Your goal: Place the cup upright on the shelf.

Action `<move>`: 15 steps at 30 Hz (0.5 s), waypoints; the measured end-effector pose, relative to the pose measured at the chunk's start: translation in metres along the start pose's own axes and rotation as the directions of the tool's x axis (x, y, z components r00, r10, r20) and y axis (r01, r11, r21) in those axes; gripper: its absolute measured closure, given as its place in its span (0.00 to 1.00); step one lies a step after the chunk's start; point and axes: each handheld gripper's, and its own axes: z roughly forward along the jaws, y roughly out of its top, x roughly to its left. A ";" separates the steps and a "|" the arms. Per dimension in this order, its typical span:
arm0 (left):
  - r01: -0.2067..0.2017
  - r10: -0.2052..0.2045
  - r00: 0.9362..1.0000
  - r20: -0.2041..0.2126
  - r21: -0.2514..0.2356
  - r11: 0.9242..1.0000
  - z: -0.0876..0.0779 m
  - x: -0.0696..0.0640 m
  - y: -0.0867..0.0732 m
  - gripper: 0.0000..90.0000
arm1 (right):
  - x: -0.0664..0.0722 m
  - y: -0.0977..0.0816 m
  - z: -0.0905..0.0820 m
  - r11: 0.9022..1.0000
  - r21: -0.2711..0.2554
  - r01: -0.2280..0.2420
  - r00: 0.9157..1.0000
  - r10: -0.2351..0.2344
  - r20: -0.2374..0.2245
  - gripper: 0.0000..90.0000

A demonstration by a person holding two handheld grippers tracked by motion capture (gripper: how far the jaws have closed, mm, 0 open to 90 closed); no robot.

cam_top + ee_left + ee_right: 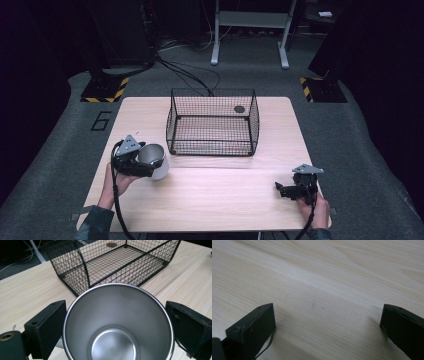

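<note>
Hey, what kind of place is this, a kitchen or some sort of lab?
Most likely a lab or test studio, not a kitchen. A lone wooden table stands on grey carpet, with hazard-striped stand bases behind it, loose cables on the floor, and dark surroundings.

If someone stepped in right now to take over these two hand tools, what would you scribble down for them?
Left gripper: jaws on either side of the steel cup, holding it near the table's left front, open mouth facing the wire basket.
Right gripper: open, holding nothing, low over bare wood at the right front.
Basket: mid-table, toward the back, nothing in it.
Done: cup gripped.
Left, most likely: carry the cup to the basket, set it inside, let go.
</note>
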 end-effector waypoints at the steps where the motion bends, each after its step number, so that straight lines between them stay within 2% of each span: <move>1: -0.003 0.003 1.000 0.005 0.005 1.000 0.000 -0.001 0.002 0.07 | 0.001 0.000 0.000 1.000 -0.005 -0.007 1.000 0.007 0.006 0.00; 6: -0.017 0.016 0.999 0.033 0.006 1.000 0.000 -0.007 0.010 0.07 | 0.001 0.000 0.000 1.000 -0.004 -0.019 1.000 0.019 -0.004 0.00; 8: -0.020 0.020 0.999 0.039 -0.002 1.000 0.001 -0.011 0.014 0.07 | 0.000 0.000 0.000 1.000 0.000 -0.004 1.000 0.004 0.002 0.00; 15: -0.041 0.040 0.997 0.068 0.001 0.999 0.008 -0.023 0.023 0.07 | 0.000 0.000 0.000 1.000 0.001 0.003 1.000 -0.003 -0.002 0.00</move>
